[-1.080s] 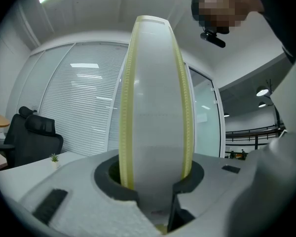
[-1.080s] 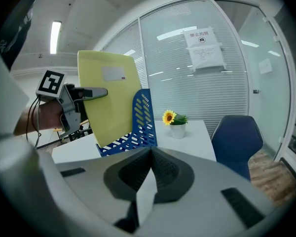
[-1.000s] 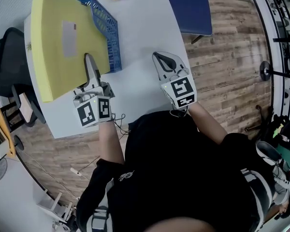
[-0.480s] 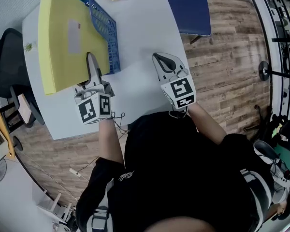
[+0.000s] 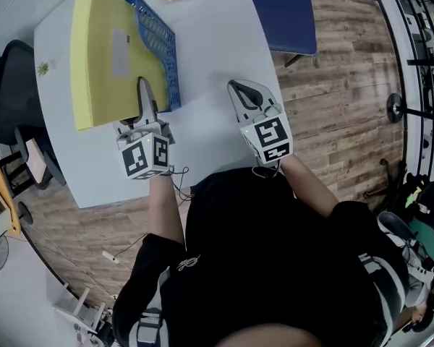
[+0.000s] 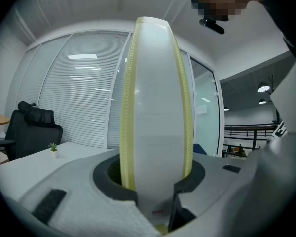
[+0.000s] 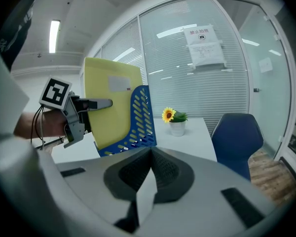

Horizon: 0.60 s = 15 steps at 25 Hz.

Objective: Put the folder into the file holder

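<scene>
Found yellow folder (image 5: 105,56) upright, clamped in left gripper (image 5: 140,85), lower part inside blue file holder (image 5: 164,49) on desk (image 5: 210,63). Noted right gripper (image 5: 237,89) closed, empty, well apart.

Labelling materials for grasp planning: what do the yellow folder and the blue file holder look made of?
The folder looks like matte yellow plastic or coated board, I cannot tell which: it stands flat and stiff, with no sag. The file holder looks like moulded blue plastic: uniform colour and regular slotted walls.
</scene>
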Motion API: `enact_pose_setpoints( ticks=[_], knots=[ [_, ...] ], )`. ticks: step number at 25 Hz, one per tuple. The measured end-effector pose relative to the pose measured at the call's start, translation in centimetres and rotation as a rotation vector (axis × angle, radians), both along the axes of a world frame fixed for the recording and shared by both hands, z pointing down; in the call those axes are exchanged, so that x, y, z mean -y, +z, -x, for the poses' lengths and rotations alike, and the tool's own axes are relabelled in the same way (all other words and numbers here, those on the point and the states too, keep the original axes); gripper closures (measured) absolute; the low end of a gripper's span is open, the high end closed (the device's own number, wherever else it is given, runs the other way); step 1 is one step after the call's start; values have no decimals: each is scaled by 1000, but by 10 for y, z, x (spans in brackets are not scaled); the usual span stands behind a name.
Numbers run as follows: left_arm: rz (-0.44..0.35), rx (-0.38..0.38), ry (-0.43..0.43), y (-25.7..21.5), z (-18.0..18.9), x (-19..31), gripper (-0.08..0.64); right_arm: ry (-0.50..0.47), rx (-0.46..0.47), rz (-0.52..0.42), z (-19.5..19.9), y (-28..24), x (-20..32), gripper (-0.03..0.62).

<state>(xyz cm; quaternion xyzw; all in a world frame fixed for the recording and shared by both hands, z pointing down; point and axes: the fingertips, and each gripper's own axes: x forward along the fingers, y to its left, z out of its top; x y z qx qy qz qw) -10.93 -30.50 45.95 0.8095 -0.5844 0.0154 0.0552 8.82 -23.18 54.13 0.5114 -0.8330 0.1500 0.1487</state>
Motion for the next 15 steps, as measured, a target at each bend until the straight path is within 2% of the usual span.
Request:
enact_pose_setpoints(
  ticks=[15],
  knots=[
    [115,20,-12,30,-3,-7,376,-6,0,5,4,3,-1,588]
  ],
)
